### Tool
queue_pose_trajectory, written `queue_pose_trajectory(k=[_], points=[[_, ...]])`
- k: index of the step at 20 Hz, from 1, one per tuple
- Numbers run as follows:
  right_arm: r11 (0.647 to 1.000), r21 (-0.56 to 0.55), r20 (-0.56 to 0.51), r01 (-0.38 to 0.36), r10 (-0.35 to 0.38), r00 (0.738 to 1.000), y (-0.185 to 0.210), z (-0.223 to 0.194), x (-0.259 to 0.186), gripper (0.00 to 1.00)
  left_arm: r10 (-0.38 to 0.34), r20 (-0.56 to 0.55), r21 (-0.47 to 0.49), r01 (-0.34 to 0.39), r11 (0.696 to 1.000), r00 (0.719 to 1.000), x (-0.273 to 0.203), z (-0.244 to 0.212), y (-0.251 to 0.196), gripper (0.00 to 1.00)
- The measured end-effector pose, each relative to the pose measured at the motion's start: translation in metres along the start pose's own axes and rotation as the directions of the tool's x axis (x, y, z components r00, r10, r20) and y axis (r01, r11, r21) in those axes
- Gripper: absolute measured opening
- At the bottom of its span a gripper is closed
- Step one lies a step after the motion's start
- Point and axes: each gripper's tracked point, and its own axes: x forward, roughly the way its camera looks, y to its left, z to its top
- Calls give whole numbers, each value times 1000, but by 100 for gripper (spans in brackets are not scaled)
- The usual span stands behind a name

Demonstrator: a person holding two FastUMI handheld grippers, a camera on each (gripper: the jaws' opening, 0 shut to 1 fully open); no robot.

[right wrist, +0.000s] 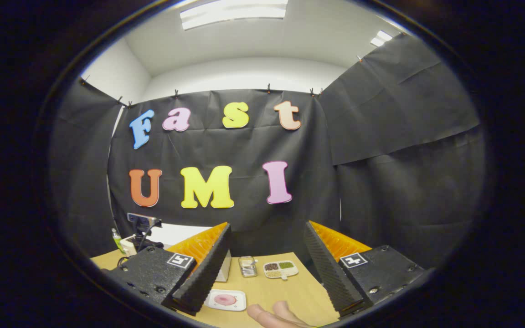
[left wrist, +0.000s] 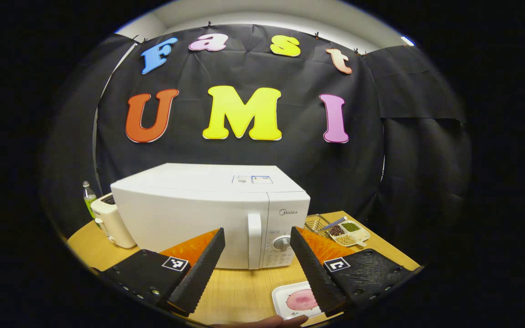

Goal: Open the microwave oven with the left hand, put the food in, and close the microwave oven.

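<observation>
Left gripper view, left to right:
- Green bottle [left wrist: 89, 199], upright at the table's far left edge, behind the toaster.
- Toaster [left wrist: 110, 223], cream, just beside the microwave's left side.
- Microwave oven [left wrist: 198, 214]: white box with a curved front, door shut, vertical handle [left wrist: 254, 239] right of the door, control panel with a round dial [left wrist: 282, 243] at the right end. It stands on the wooden table [left wrist: 239, 291], straight ahead of the left gripper [left wrist: 255, 237], whose jaws are spread wide and grasp nothing.
- Food plate [left wrist: 295, 301]: white, square, a pink round piece at its centre, on the table near the front edge, right of centre.
- Wire basket [left wrist: 316, 223] and divided dish [left wrist: 350, 232] of seeds and beans, right of the microwave.

Right gripper view:
- Right gripper [right wrist: 267, 248]: released, jaws wide, empty, above the table.
- A hand [right wrist: 274, 315] at the lower edge.
</observation>
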Motion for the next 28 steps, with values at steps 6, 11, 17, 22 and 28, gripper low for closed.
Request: queue_pose_trajectory(k=[6, 11, 17, 22, 28], points=[[1000, -13, -30, -17, 17, 999, -13, -8, -4, 96, 18, -13, -46, -19, 999, 1000, 57, -39, 2, 92], [999, -22, -10, -38, 38, 999, -18, -4, -16, 96, 72, 13, 1, -72, 997, 997, 75, -45, 13, 92], [996, -24, 5, -80, 80, 997, -12, -4, -31, 95, 100, 2, -21, -100, 995, 995, 82, -53, 12, 50], [994, -40, -9, -97, 97, 995, -7, -4, -42, 100, 40, -59, -146, -48, 988, 997, 74, -58, 7, 22], [993, -65, 13, -93, 94, 995, -9, 4, -57, 95, 47, -83, -51, -51, 997, 995, 69, -66, 11, 16]])
